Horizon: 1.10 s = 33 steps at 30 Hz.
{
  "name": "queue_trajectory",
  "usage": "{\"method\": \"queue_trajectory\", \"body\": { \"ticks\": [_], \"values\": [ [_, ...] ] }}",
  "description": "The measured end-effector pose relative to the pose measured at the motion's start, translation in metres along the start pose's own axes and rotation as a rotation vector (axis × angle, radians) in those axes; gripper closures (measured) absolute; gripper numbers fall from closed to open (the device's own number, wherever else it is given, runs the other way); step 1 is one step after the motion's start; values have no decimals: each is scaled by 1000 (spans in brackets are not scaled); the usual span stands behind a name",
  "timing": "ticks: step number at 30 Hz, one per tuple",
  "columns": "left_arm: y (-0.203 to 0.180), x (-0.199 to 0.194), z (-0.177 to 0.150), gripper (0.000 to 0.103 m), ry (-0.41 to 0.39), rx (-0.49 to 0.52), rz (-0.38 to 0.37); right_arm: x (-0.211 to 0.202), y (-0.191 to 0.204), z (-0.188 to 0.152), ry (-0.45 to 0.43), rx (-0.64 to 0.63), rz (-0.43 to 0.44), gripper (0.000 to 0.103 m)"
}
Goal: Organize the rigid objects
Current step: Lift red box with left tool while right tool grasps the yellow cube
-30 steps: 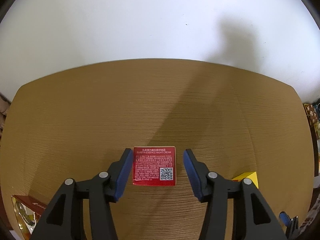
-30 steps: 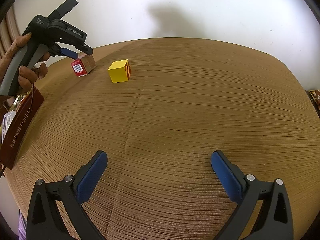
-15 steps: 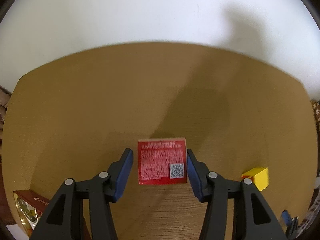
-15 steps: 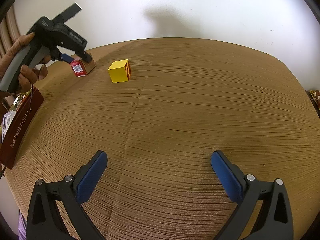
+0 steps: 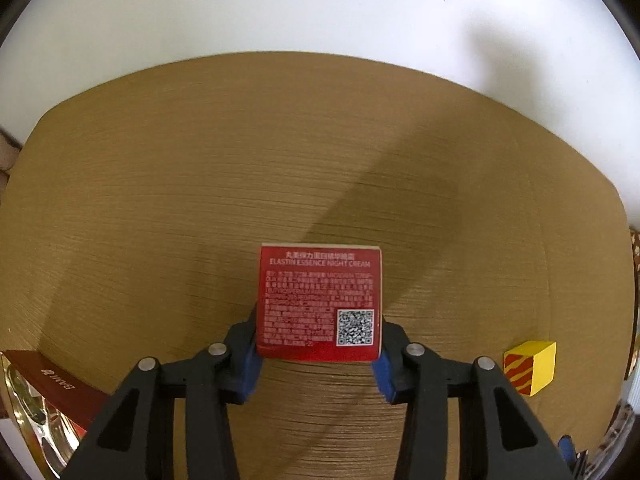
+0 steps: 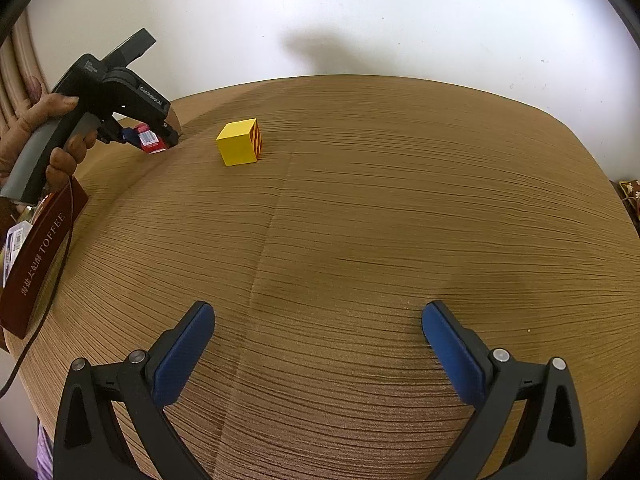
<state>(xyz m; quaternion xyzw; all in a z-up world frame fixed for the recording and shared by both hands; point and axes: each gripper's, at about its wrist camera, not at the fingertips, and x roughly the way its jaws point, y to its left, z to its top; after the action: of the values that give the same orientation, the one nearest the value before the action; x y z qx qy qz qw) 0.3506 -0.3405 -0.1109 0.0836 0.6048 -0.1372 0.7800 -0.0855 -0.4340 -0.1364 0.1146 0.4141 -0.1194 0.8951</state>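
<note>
Now, left to right across the table:
Toffee box (image 6: 38, 258): dark red, long, lying at the table's left edge, behind and left of the left gripper; untouched.
Left gripper (image 5: 318, 354): pointing steeply down, jaws closing around the red box; the blue pads (image 5: 249, 372) sit right against its two sides, pressing or just about to. A hand (image 6: 38, 132) holds the grip.
Red box (image 5: 319, 302): between the left jaws, resting on the brown table (image 5: 200, 200). Small, square-faced carton; top face is glossy red with white print, "ELASTIN ESSENCE NIGHT CREAM" and a QR code at its near right corner. A barcode end shows in the right wrist view. Edges crisp, no dents seen.
Doing the grasp well: keep the pads flat on opposite side walls, centred low on the carton, squeeze only until it holds. It's thin card, likely to crush or twist if pinched at a corner. Lift straight up.
Yellow block (image 5: 532, 366): cube with red stripes on one face, near the left gripper's right side, apart from the red box; mind it when lifting.
Right gripper (image 6: 318, 354): jaws wide apart, nothing between them, hovering over bare table, well away from both small items.
</note>
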Motion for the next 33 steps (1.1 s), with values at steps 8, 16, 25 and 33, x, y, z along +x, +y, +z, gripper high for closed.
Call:
{"method": "queue_trajectory", "body": {
  "ticks": [8,16,25,33],
  "values": [
    [4,-29,-52,58,-111,-75,-43,3,1,2,2,0,1,0],
    [-3,-60,-157,58,-166,-56,-77,12,16,4,36,-50,-63,0],
    [-4,-69,-219,58,-200,-34,-17,18,21,21,74,-40,-10,1],
    [25,-68,-231,58,-207,-76,-85,15,60,110,-46,-102,40,1]
  ]
}}
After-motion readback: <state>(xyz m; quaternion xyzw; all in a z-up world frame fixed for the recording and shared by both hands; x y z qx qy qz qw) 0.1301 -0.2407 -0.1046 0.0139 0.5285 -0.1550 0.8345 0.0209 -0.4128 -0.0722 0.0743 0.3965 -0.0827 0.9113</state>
